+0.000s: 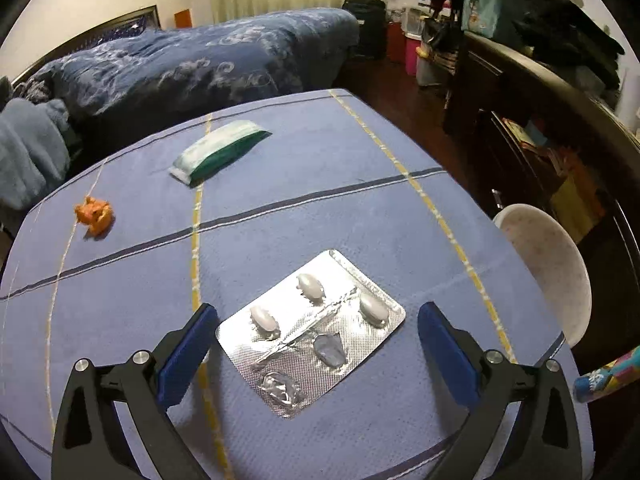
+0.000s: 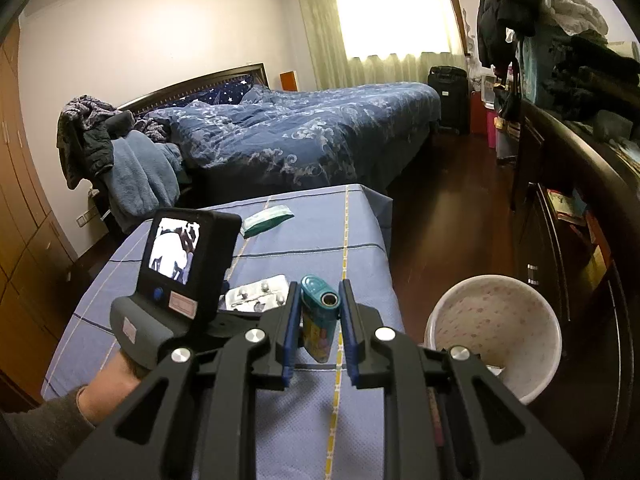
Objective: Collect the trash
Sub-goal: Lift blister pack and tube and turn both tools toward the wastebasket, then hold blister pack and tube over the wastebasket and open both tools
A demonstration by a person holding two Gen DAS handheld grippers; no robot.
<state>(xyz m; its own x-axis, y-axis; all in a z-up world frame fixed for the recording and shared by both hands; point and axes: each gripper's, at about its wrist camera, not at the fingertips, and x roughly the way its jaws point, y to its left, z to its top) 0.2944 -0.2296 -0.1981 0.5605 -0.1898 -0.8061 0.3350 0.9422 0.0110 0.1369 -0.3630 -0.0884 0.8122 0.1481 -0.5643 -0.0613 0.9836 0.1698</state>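
Note:
A silver blister pack [image 1: 312,332] with several pills lies flat on the blue-clothed table [image 1: 360,208]. My left gripper [image 1: 318,309] hangs just above it, open wide, one blue pad on either side and neither touching the foil. Further back lie a crumpled orange wrapper [image 1: 94,216] and a green-and-white packet [image 1: 220,152]. In the right wrist view my right gripper [image 2: 320,284] is shut on a small colourful container with a teal top [image 2: 318,320], held over the table's right part. The blister pack [image 2: 256,292] and the packet [image 2: 268,216] show beyond it.
A white speckled bin [image 2: 492,328] stands on the floor by the table's right edge, also in the left wrist view as the bin [image 1: 552,264]. A bed [image 2: 304,136] lies behind the table. Dark cabinets [image 2: 580,208] line the right. A hand [image 2: 108,384] carries the left gripper's body.

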